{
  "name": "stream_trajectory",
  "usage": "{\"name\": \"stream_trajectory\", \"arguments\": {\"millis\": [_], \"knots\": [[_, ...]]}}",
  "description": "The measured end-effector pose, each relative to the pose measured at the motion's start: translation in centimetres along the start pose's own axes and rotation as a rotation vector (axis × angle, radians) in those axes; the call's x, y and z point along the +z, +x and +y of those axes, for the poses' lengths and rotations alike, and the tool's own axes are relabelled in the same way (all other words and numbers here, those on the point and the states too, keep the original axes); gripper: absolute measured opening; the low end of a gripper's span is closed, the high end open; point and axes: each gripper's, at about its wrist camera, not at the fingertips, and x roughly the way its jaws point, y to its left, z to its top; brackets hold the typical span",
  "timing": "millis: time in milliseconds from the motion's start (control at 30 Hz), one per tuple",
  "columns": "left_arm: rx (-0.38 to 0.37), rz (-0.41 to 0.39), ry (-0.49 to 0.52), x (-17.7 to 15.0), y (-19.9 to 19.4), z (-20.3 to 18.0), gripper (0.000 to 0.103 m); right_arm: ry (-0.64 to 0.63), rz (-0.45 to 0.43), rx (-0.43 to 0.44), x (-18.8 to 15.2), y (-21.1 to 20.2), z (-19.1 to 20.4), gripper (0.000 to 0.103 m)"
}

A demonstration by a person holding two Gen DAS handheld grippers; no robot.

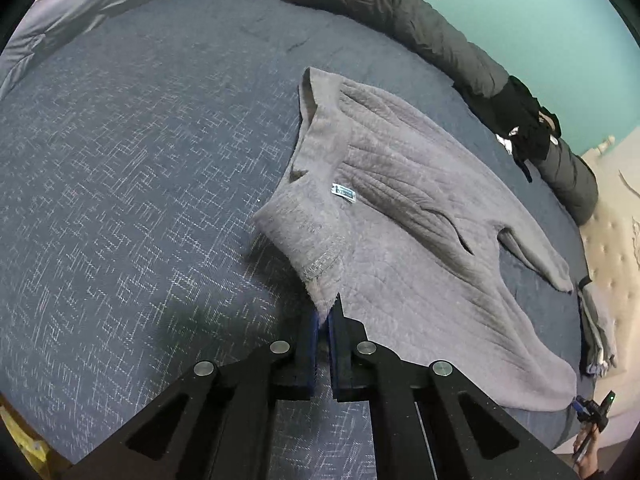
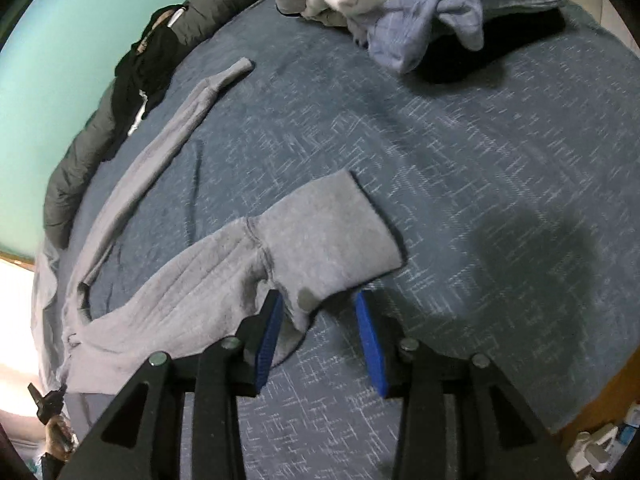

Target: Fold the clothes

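Left gripper (image 1: pixel 326 312) pinches the grey sweater's (image 1: pixel 400 216) hem, while right gripper (image 2: pixel 320 312) hangs open over its cuff (image 2: pixel 332 236) on the bed (image 2: pixel 460 160).

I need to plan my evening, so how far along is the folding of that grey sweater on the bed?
Early. Done: the grey sweater lies spread on the bed. In hand: the left gripper is shut on one fuzzy edge; the right gripper stands open around a sleeve cuff, not gripping. Left: both sleeves and the body are unfolded, and a pile of clothes waits.
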Motion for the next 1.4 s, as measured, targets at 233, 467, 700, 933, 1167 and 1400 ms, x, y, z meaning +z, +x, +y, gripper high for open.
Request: {"name": "stream_trajectory", "arguments": {"millis": [233,467,700,933,1167,1400], "knots": [[0.013,-0.014,0.008,0.3,-0.8,-0.3,0.004,0.045,-0.058,-0.016,0.7,0.9,-0.3,0.017],[0.019,-0.037,0.007,0.8,-2.9,0.3,0.003,-0.041,-0.161,0.004,2.7,-3.0,2.4,0.004],[0.013,-0.047,-0.003,-0.2,-5.7,2.5,0.003,-0.152,-0.166,-0.008,3.6,-5.3,4.0,0.004],[-0.001,0.012,-0.08,-2.3,-3.3,5.6,0.004,-0.159,-0.069,-0.087,0.9,-1.0,1.6,0.004],[-0.003,0.056,-0.153,-3.3,-1.5,6.9,0.007,-0.177,-0.043,-0.107,0.4,-0.3,1.0,0.004],[-0.006,0.028,-0.183,-3.5,-2.9,7.4,0.01,-0.181,-0.031,-0.116,0.7,0.3,1.5,0.004]]}}
